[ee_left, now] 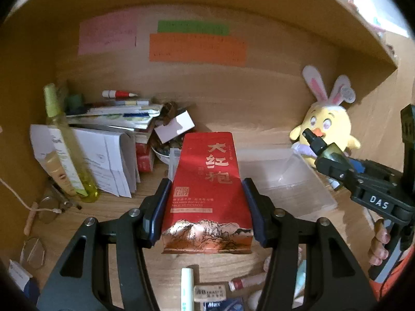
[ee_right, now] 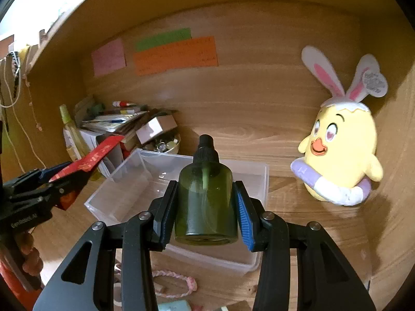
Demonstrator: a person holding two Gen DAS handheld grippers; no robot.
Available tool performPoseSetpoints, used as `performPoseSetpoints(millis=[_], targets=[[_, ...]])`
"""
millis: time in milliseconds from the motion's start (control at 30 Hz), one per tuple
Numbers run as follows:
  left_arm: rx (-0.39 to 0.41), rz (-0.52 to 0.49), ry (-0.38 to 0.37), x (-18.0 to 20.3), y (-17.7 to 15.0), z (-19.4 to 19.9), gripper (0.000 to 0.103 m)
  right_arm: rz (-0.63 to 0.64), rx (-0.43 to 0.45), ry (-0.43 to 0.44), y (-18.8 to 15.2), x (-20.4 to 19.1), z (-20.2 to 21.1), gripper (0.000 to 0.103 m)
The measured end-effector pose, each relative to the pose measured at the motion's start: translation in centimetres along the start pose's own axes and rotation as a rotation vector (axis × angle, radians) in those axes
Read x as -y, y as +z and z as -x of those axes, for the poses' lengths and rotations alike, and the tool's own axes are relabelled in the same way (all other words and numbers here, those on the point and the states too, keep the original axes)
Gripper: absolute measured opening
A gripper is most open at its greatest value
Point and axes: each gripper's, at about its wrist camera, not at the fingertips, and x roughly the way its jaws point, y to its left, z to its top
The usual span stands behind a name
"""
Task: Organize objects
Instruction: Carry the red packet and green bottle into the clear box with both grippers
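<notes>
My left gripper (ee_left: 206,210) is shut on a red tea packet (ee_left: 207,191) with gold characters, held upright above the wooden desk. It also shows in the right wrist view (ee_right: 88,159). My right gripper (ee_right: 206,207) is shut on a dark green spray bottle (ee_right: 206,197) with a black nozzle, held over a clear plastic box (ee_right: 124,191). In the left wrist view the bottle (ee_left: 326,150) and box (ee_left: 285,181) sit to the right of the packet.
A yellow chick plush with bunny ears (ee_right: 342,155) stands at the back right. A pile of papers, boxes and pens (ee_left: 116,129), a yellow-green bottle (ee_left: 67,155) and a bowl (ee_right: 166,145) crowd the back left. Erasers and pens (ee_left: 207,290) lie near the front edge. Sticky notes (ee_left: 194,49) are on the back wall.
</notes>
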Motion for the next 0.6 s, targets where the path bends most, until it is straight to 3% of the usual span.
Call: performPoseSetpoints(millis=[233,600], targets=[[-0.096,-0.002,0.006,0.1,0.0,-4.3,0.055,0.011,-0.072,-0.002,-0.1,0.4,-3.0,0.039],[-0.192,-0.017,-0.039,0.8,-0.1,-7.1,0.055,0.063,-0.178,-0.028,-0.9,0.3,-6.6,0.039]])
